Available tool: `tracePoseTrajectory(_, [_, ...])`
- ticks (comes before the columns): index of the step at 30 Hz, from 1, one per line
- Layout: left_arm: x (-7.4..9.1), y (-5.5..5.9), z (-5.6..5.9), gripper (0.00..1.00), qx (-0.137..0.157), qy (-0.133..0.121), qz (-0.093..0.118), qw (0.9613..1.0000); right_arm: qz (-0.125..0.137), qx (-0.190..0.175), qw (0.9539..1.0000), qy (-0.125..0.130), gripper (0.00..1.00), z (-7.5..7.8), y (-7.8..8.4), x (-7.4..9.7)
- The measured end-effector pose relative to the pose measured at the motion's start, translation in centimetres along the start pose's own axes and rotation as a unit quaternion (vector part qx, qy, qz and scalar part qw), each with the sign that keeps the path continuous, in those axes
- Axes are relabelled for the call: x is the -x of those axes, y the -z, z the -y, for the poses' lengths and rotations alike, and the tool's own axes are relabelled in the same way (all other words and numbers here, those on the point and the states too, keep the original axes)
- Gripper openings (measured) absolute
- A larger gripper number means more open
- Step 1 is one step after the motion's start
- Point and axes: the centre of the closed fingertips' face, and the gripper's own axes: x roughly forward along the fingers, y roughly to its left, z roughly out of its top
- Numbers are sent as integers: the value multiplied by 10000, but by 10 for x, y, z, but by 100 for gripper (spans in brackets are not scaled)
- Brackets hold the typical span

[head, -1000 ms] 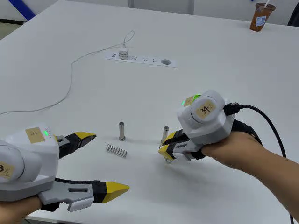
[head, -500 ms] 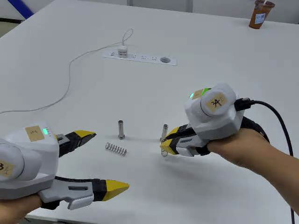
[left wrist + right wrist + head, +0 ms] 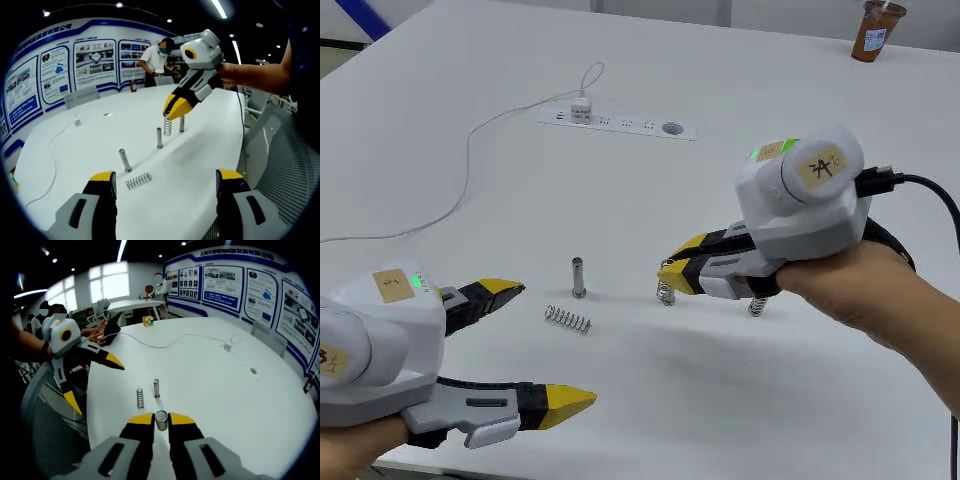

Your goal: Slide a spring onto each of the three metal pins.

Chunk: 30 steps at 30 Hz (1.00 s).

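The right claw [image 3: 672, 277], pinched on a small upright steel coil spring [image 3: 161, 421], should centre it over the bare grey metal pin [image 3: 159, 138] just beside its tips and lower straight; the left claw [image 3: 165, 175] gapes empty.

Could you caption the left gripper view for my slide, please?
Right gripper holds a spring near a bare pin; another spring lies loose.
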Motion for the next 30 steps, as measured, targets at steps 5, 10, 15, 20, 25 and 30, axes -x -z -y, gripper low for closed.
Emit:
tracePoseTrajectory(5, [1, 0, 0, 83, -2, -11, 1, 10000, 66, 9, 10000, 70, 12, 8, -7, 3])
tracePoseTrajectory(10, [1, 0, -1, 83, 5, -23, 6, 10000, 90, 28, 9998, 161, 12, 17, -13, 5])
tracePoseTrajectory(15, [2, 0, -1, 83, 6, -21, -1, 10000, 83, 9, 9997, 250, 12, 25, -14, 7])
tracePoseTrajectory(20, [2, 1, -1, 83, 10, -17, -14, 10000, 12, -46, 9996, 263, 12, 28, -8, 4])
tracePoseTrajectory(25, [2, 1, -1, 83, 16, -25, -17, 10000, -25, -96, 9996, 256, 12, 28, -4, 0])
tracePoseTrajectory(30, [2, 1, 0, 83, 14, -23, -29, 10000, -43, -139, 9996, 245, 12, 30, -2, -3])
